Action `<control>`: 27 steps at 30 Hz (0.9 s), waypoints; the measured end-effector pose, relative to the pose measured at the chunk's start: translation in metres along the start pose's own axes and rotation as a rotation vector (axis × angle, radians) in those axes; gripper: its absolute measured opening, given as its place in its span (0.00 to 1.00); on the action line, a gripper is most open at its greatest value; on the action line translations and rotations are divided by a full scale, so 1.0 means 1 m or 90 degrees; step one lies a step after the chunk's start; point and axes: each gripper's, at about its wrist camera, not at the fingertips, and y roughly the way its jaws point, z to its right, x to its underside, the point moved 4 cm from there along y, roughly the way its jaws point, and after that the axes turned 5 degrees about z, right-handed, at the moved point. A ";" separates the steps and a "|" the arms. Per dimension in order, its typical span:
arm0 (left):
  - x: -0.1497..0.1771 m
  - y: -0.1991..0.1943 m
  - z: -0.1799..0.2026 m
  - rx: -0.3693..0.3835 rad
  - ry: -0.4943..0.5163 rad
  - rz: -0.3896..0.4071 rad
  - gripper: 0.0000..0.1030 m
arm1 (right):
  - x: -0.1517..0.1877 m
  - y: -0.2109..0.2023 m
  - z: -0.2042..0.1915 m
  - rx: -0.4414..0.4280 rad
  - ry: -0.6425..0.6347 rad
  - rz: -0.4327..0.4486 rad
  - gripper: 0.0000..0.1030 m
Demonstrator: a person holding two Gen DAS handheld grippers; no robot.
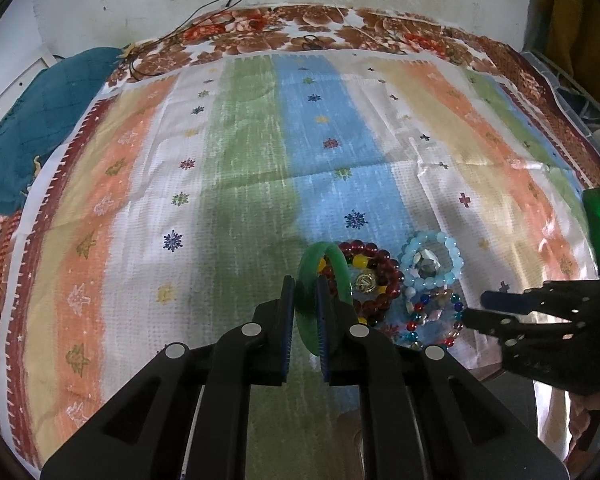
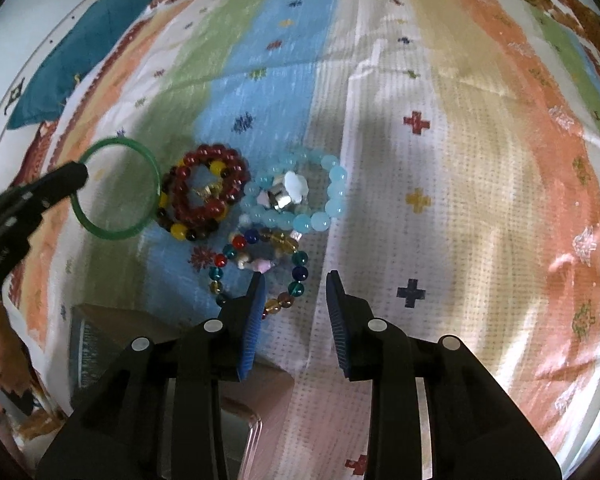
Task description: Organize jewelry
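Note:
My left gripper [image 1: 305, 285] is shut on a green bangle [image 1: 309, 312], which stands edge-on between the blue pads. In the right wrist view the bangle [image 2: 112, 235] shows as a full ring, gripped at its left rim by the left gripper [image 2: 76, 174]. Beside it lie a dark red bead bracelet [image 1: 380, 280] [image 2: 188, 168], a light blue bead bracelet [image 1: 452, 258] [image 2: 336, 192] and a multicoloured bead bracelet [image 1: 456, 300] [image 2: 300, 258]. My right gripper [image 2: 294, 280] [image 1: 476, 307] is open over the multicoloured bracelet's near side, pads not pressing it.
A striped, patterned cloth [image 1: 240, 160] [image 2: 440, 160] covers the surface. A teal cloth [image 1: 40, 128] [image 2: 72, 60] lies at the far left. Black cables [image 1: 220, 4] run along the wall behind. A box [image 2: 112, 320] sits by the near edge, under my right gripper.

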 end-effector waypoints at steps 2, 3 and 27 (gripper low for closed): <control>-0.001 0.000 0.002 0.002 0.002 0.002 0.10 | 0.000 0.006 -0.001 0.004 -0.004 -0.009 0.31; -0.001 0.001 0.003 0.003 0.003 0.002 0.10 | 0.000 0.007 -0.001 0.005 -0.005 -0.010 0.31; -0.006 -0.014 0.014 0.029 0.024 0.018 0.10 | -0.006 -0.012 0.009 0.012 -0.001 0.035 0.10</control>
